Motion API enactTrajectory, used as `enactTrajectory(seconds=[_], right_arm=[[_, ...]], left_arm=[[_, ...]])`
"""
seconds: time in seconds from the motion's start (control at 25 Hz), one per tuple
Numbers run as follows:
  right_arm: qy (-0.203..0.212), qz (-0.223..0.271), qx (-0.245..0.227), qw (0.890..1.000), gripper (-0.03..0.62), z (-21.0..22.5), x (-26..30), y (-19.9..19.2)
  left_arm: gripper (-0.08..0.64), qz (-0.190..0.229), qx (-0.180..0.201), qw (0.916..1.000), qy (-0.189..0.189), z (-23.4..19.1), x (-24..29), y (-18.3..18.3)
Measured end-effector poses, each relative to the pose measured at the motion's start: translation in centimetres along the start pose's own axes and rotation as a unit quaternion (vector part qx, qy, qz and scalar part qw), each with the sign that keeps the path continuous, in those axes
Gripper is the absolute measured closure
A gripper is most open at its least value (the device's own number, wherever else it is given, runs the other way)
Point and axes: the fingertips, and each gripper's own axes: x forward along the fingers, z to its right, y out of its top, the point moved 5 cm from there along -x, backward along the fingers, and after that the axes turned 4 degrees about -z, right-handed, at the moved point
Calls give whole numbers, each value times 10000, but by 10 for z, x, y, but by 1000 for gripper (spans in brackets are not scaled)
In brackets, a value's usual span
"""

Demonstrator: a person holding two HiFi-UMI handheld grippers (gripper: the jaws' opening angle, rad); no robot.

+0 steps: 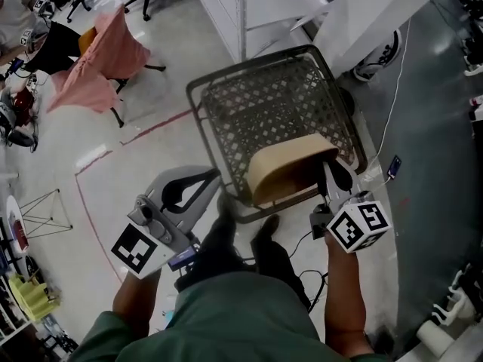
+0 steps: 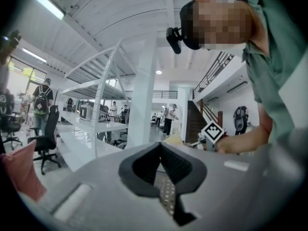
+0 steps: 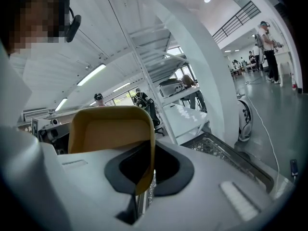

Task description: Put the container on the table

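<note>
A tan plastic container (image 1: pixel 290 168) hangs tilted over the near edge of a dark wire basket (image 1: pixel 219 85) that stands on the floor. My right gripper (image 1: pixel 329 170) is shut on the container's right wall. In the right gripper view that wall (image 3: pixel 144 148) runs down between the closed jaws of the right gripper (image 3: pixel 148 174), and the basket's mesh (image 3: pixel 226 153) lies beyond to the right. My left gripper (image 1: pixel 216 174) hovers left of the basket's near corner. Its jaws meet at the tips with nothing between them, as the left gripper view shows the left gripper (image 2: pixel 160 147).
The person's shoes (image 1: pixel 266 232) stand just before the basket. A white shelf post (image 1: pixel 241 13) rises behind it. A chair draped in pink cloth (image 1: pixel 106 55) stands at the upper left. A white cable (image 1: pixel 392 119) and a phone (image 1: pixel 394 167) lie on the floor at the right.
</note>
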Motion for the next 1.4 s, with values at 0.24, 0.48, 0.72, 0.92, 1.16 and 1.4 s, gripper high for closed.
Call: enactTrajectory(seconds=[0.24, 0.48, 0.72, 0.92, 1.16, 1.4], right_arm=[[-33, -235, 147, 9996, 584, 15, 22, -18], [-116, -356, 288, 9989, 584, 20, 25, -29], [-223, -483, 468, 9975, 584, 21, 26, -44], [-194, -514, 533, 9971, 584, 22, 32, -51], [-150, -543, 569, 9968, 584, 19, 42, -56], [-168, -621, 619, 9960, 584, 23, 48, -67]], left_arm=[[557, -95, -112, 9999, -17, -9, 8, -17], [557, -82, -180, 9996, -190, -5, 16, -21], [557, -44, -235, 9990, -373, -4, 17, -25], [557, -200, -304, 9986, -393, -3, 14, -37], [557, -229, -322, 9983, -430, -3, 13, -41], [557, -254, -370, 9981, -422, -3, 12, -48]])
